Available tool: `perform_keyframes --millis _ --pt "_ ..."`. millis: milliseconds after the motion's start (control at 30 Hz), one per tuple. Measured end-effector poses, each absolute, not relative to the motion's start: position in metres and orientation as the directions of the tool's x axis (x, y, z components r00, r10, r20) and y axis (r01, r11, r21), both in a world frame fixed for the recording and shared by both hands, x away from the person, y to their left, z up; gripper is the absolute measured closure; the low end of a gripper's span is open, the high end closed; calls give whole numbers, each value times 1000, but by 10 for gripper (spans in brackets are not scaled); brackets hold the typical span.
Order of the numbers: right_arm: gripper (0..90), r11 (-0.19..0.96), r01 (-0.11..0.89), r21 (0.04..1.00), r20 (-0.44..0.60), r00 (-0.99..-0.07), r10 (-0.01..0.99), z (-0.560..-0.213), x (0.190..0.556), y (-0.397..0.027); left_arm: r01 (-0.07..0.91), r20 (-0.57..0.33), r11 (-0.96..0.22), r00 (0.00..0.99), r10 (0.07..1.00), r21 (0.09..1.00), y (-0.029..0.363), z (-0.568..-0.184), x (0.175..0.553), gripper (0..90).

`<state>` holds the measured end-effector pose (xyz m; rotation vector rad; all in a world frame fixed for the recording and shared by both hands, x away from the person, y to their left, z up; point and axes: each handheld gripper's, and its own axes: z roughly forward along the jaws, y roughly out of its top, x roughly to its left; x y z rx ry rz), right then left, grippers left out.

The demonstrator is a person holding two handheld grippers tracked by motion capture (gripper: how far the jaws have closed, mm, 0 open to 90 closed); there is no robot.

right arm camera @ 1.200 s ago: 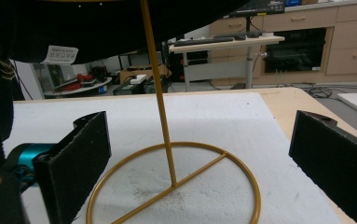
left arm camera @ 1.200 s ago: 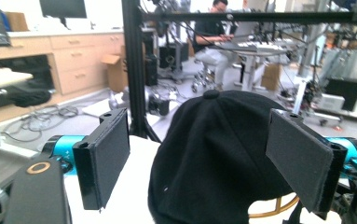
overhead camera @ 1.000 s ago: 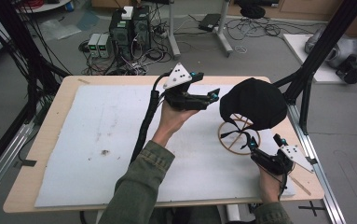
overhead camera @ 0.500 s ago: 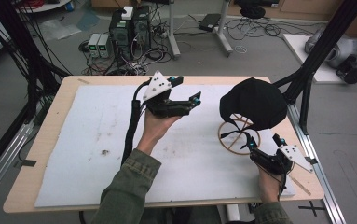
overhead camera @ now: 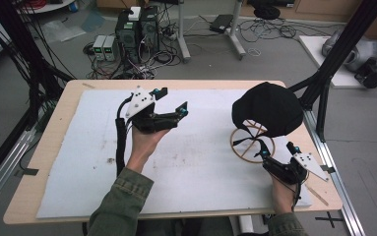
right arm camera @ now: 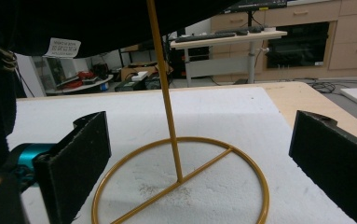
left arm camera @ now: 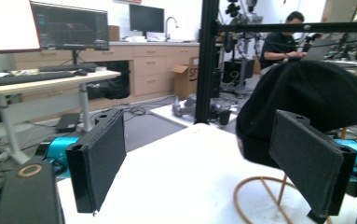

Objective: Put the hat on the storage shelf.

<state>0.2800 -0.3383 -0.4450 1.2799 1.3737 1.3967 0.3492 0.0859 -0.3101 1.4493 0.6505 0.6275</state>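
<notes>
From the high view the black cap (overhead camera: 267,108) sits on its gold wire stand (overhead camera: 251,144) near the desk's right edge, the left gripper (overhead camera: 169,105) raised mid-desk, while the left gripper view shows jaws wide open and empty, and the right gripper view shows the right gripper (right arm camera: 199,154) gaping, empty, around the stand's ring.

Black hat (overhead camera: 267,108) covers the top of the gold stand (overhead camera: 251,145) in the high view, so how it sits on the post is hidden. Right gripper view: hat (right arm camera: 73,23) is cut off by the top and left edges, stand post (right arm camera: 164,88) disappears up into it. Left gripper view: stand ring (left arm camera: 260,198) runs off the bottom edge, right jaw blocks part of the hat (left arm camera: 306,93).
</notes>
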Motion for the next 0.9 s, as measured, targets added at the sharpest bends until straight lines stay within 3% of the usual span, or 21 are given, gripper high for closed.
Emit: perform_keyframes --millis 300,900 --pt "45 -109 119 987 129 -183 975 -446 280 -337 3 -12 13 609 793 1000 118 -321 333 176" --pt "45 -90 113 990 109 -174 979 -446 277 -335 21 -60 56 355 933 998 206 -365 288 174"
